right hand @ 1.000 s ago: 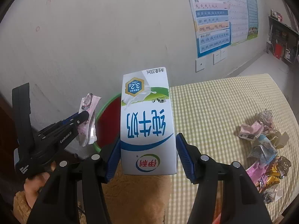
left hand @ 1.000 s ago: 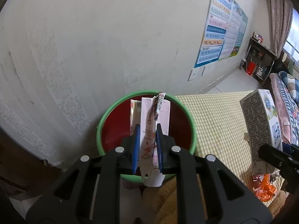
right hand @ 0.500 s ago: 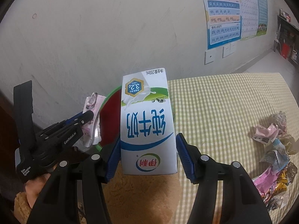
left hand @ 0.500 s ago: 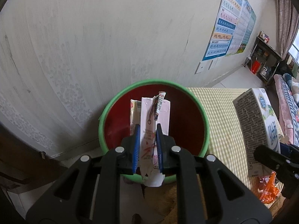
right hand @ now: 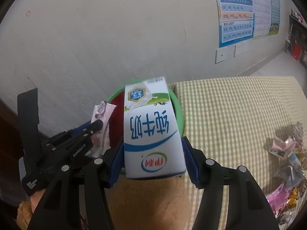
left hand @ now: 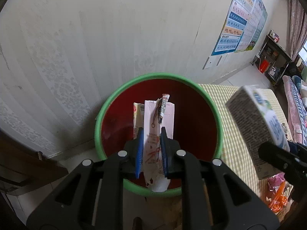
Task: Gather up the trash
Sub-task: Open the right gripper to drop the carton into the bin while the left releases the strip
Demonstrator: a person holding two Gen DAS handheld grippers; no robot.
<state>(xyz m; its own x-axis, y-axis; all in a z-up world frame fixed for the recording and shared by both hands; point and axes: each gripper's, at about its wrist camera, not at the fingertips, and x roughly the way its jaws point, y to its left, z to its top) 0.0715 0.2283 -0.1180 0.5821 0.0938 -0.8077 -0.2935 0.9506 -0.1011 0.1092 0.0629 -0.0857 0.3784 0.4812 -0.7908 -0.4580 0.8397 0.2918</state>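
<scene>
Left wrist view: left tool [left hand: 150, 149] clamps a flattened pink wrapper [left hand: 158, 126] directly above the red bin [left hand: 191, 126] with green rim, beside the wall. Right wrist view: right tool [right hand: 153, 161] grips an upside-down white milk carton [right hand: 153, 134] over the bin's rim [right hand: 177, 113]; loose wrappers [right hand: 284, 161] lie on the checked tabletop [right hand: 230, 115].

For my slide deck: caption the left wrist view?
Left gripper holds flattened pink carton above green-rimmed red bin.
</scene>
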